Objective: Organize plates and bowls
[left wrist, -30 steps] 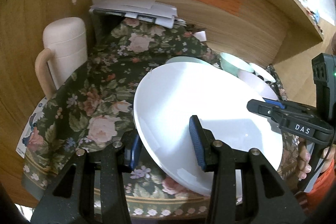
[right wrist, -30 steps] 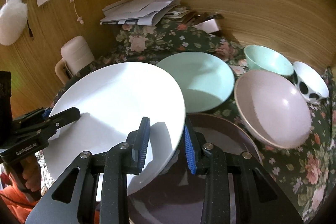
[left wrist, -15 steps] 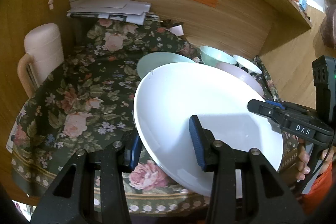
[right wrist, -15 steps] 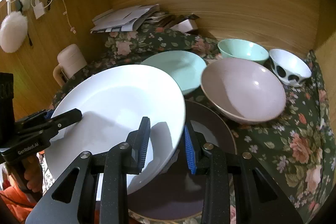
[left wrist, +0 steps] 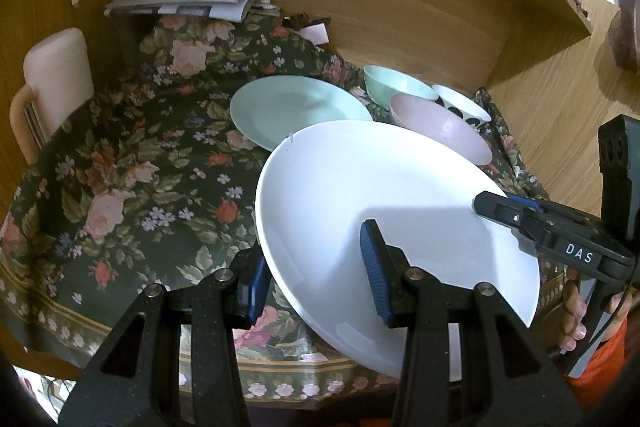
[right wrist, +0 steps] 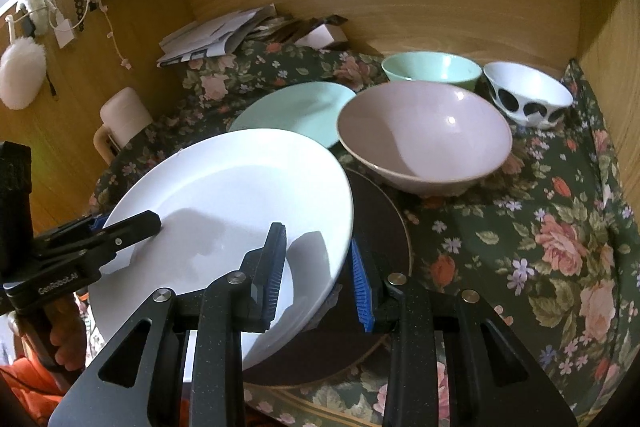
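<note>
You hold the left gripper [left wrist: 316, 267] and right gripper [right wrist: 318, 267] angled downward, each clamped on opposite edges of the plate [left wrist: 384, 203], left and right, your hands [left wrist: 576, 315] gripping the handles near you.

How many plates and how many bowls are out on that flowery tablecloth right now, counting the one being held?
Plates: 3 – white plate, mint plate, dark plate lying under the white one.
Bowls: 3 – pink bowl, mint bowl, white bowl with black spots.
Total: 6
</note>
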The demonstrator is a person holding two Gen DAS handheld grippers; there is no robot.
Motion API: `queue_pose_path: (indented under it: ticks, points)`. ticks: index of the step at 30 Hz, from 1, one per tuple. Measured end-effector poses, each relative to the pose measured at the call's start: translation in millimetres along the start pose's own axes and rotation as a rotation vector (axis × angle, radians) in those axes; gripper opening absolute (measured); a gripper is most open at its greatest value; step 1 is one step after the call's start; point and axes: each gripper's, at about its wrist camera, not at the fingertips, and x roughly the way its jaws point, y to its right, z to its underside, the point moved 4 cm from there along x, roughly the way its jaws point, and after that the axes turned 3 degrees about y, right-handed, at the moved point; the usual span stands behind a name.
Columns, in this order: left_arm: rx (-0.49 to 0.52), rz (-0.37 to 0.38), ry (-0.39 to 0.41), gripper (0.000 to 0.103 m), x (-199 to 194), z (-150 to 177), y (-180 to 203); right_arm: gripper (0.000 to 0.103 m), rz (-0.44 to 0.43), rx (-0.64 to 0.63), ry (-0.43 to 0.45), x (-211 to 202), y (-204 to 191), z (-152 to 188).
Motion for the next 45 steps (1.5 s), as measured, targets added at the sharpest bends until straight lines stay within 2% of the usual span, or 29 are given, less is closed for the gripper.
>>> queue_pose_path:
  ticks: [14, 31, 39, 42, 45]
  points:
    - [-0.013, -0.017, -0.070, 0.043, 30.9, 14.7, -0.9, 0.028, -0.006, 0.045, -0.062, 21.8, 13.2, 14.5]
    - [-0.017, -0.004, -0.112, 0.043, 53.7, 9.4, -3.0, 0.030, 0.008, 0.038, -0.093, 26.5, 18.1, 15.2]
    - [0.005, -0.020, -0.125, 0.043, 59.9, 6.1, 0.7, 0.030, 0.013, 0.046, -0.079, 17.1, 23.1, 15.5]
    - [0.027, -0.030, -0.120, 0.043, 60.6, 5.9, 4.0, 0.031, 0.063, 0.019, -0.047, 9.0, 23.2, 13.6]
    - [0.036, -0.036, -0.122, 0.043, 60.9, 6.3, 6.2, 0.031, 0.076, 0.003, -0.023, 1.1, 24.4, 12.2]
